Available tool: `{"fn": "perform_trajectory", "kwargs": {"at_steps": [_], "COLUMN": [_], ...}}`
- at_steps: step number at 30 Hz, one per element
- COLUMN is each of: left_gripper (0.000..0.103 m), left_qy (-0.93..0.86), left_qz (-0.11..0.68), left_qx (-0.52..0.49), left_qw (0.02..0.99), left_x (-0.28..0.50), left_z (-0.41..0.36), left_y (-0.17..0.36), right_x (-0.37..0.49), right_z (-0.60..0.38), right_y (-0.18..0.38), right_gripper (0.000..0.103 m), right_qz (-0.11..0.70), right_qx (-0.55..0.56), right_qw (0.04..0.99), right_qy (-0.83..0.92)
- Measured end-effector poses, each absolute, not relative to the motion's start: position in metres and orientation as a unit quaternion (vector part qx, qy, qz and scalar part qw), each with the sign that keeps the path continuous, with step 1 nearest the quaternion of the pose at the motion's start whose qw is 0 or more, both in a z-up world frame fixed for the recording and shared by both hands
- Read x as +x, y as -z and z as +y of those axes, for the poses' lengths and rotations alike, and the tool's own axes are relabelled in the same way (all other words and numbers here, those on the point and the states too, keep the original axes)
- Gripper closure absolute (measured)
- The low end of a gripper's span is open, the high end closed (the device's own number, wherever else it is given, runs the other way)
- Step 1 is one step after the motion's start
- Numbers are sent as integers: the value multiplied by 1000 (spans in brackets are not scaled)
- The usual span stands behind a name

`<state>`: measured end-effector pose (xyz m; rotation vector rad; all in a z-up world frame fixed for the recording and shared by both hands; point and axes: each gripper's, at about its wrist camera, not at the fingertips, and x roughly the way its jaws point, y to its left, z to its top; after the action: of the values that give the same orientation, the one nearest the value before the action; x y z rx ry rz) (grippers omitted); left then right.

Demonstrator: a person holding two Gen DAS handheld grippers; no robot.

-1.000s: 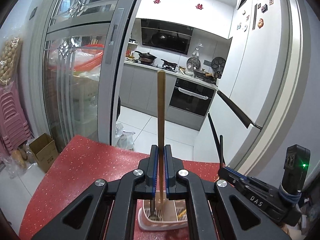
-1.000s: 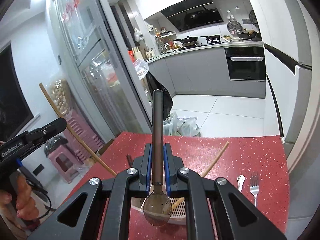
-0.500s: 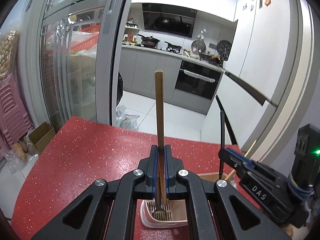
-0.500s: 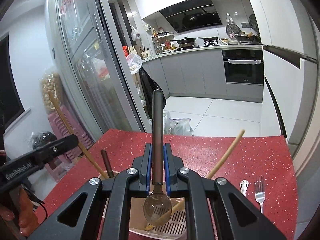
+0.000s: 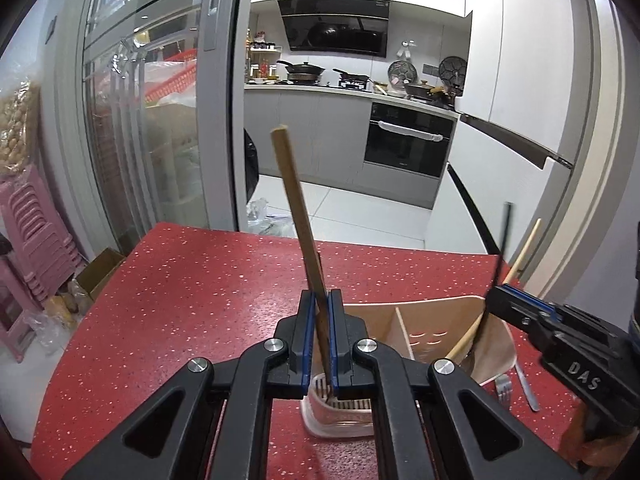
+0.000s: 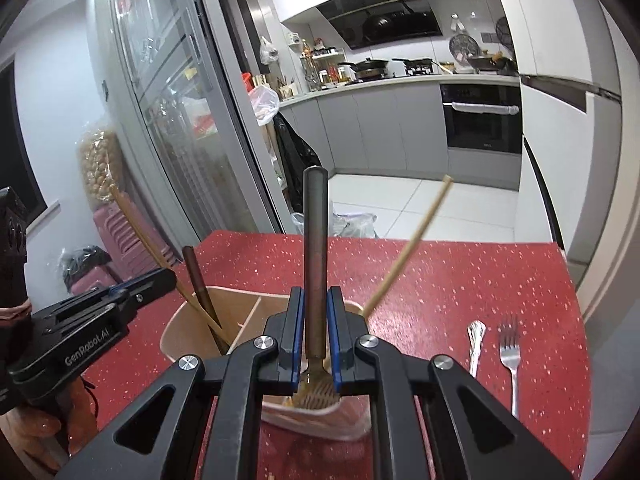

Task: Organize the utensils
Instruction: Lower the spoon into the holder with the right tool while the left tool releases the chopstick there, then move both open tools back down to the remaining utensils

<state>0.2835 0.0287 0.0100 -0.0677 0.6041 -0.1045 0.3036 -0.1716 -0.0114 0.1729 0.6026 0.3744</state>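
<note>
My left gripper is shut on a light wooden stick. The stick leans left, and its lower end is down in the near compartment of the beige utensil holder. My right gripper is shut on a dark-handled spoon, whose bowl is low inside the holder. A dark brown stick stands in the holder's left compartment, and a pale wooden stick leans out to the right. The left gripper shows at the holder's left rim, the right gripper at its right rim.
A silver fork and a small silver spoon lie on the red speckled table, right of the holder. A hand grips the left tool. Beyond the table's far edge is a kitchen floor, with a glass door on the left.
Both grippers have sunk toward the holder. The wooden stick's end and the spoon's bowl have gone down into it. The stick now tilts left instead of standing straight.
</note>
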Motion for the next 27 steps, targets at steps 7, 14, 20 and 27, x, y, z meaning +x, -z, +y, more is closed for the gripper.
{"fn": "perform_trajectory", "kwargs": {"at_steps": [7,14,20,27], "left_gripper": [75,75,62,0], "left_qy": [26,19,27,21], "left_qz": [307,319,325,325], "left_qx": [-39,-43,-38,-54], "left_qw": [951,947,945,944], "left_x": [278,270,262,223], "left_z": [39,47,49,62], "left_y": [-7,-2,-2,-4], "right_x": [297,276,262,235], "right_z": [-176,-182,-188,-197], "right_y": [8,-3,-2,8], "right_gripper": [62,53,39,19], "right_qz": [310,302,316,349], "right_qx": [92,103,117,129], "right_qw": [927,926,918,903], "right_qy": [-190,-202,-210,-217]}}
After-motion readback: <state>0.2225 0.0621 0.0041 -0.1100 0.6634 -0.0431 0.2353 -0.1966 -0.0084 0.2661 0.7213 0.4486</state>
